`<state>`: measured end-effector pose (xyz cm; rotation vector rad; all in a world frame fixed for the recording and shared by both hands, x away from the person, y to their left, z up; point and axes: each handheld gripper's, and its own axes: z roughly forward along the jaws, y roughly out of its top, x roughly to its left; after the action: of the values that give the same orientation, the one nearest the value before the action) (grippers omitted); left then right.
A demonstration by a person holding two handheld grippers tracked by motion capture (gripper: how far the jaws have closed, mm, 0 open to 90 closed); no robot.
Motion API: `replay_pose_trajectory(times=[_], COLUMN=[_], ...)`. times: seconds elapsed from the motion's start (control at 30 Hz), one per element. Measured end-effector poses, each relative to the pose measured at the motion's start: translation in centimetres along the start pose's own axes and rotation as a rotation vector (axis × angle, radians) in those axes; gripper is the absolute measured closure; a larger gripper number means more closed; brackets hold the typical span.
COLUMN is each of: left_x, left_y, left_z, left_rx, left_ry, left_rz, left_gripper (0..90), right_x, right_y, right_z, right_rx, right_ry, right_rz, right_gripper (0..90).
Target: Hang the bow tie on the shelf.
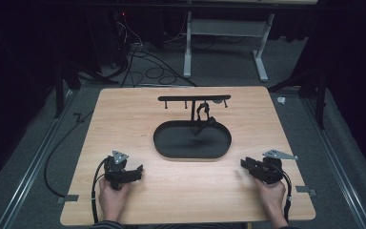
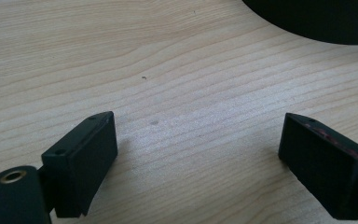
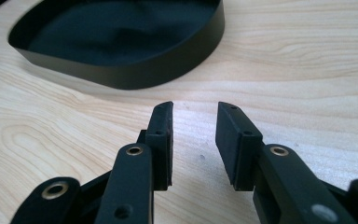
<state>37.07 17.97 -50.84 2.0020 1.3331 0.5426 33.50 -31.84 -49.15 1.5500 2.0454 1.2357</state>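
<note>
Black oval tray [image 1: 192, 140] sits at mid-frame on the wooden table [image 1: 124, 119] with a hook stand [image 1: 194, 99] rising behind it — at lower left the left gripper [image 1: 136, 172] rests wide open and empty, at lower right the right gripper [image 1: 246, 164] partly open, empty.

No legible text, label, brand, number or sign anywhere: none on the pale wooden tabletop [image 1: 181, 191], none on the black oval metal tray [image 1: 169, 148], none on the black T-shaped metal rack [image 1: 171, 98] behind it.
</note>
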Motion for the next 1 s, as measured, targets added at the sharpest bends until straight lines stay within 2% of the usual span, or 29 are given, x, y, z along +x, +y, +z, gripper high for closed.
replay_pose_trajectory(times=[0.33, 0.77, 0.87, 0.97, 1.0], left_x=[0.0, 0.0, 0.0, 0.0, 0.0], left_y=[0.0, 0.0, 0.0, 0.0, 0.0], left_z=[0.0, 0.0, 0.0, 0.0, 0.0], left_rx=[0.000, 0.000, 0.000, 0.000, 0.000], left_ry=[0.000, 0.000, 0.000, 0.000, 0.000], left_rz=[0.000, 0.000, 0.000, 0.000, 0.000], left_gripper=[11.9, 11.9, 11.9, 11.9, 11.9], right_x=[0.2, 0.3, 0.6, 1.2, 1.2], right_y=[-0.2, -0.5, -0.5, -0.5, -0.5], right_z=[0.8, 1.2, 1.4, 1.6, 1.6], right_rx=[0.037, 0.053, 0.062, 0.073, 0.073], right_ry=[-0.032, -0.067, -0.092, -0.132, -0.132], right_rz=[-0.019, -0.039, -0.071, -0.138, -0.138], right_gripper=[67.8, 65.3, 61.2, 56.4, 56.4])
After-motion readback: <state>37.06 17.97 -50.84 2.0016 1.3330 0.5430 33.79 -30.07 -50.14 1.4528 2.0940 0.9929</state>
